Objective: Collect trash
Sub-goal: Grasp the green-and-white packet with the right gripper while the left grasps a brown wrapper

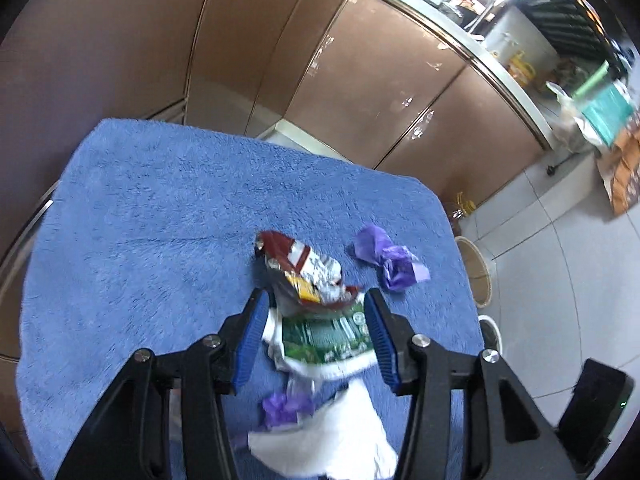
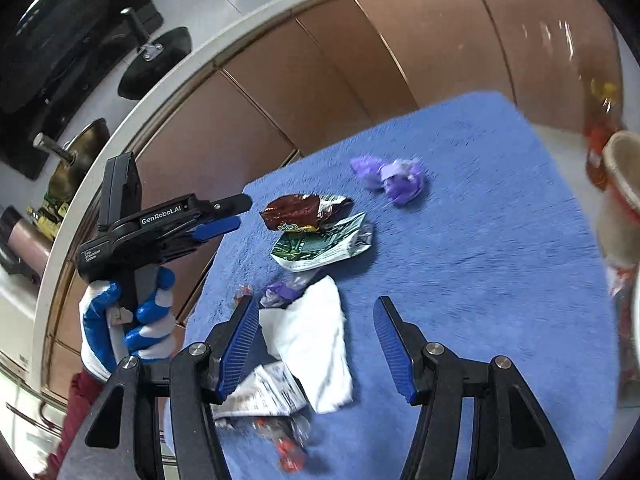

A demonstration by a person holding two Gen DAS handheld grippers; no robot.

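Ahead of the right gripper [image 2: 316, 344]: two foil snack wrappers [image 2: 306, 210], two purple crumpled wrappers [image 2: 394, 178], one white tissue [image 2: 316, 340].

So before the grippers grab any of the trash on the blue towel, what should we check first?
1. Left gripper open: ok, its jaws stand apart and nothing is pinched between them.
2. Right gripper open: ok, it holds nothing.
3. Left gripper lined up with a piece: cannot tell; the green wrapper shows between its fingers, but the right wrist view has the gripper off by the towel's edge.
4. Right gripper lined up: ok, the white tissue lies between its fingers.
5. Trash still on the blue towel: ok, the red wrapper and purple wrapper lie loose.
6. A bin to drop it in: cannot tell.
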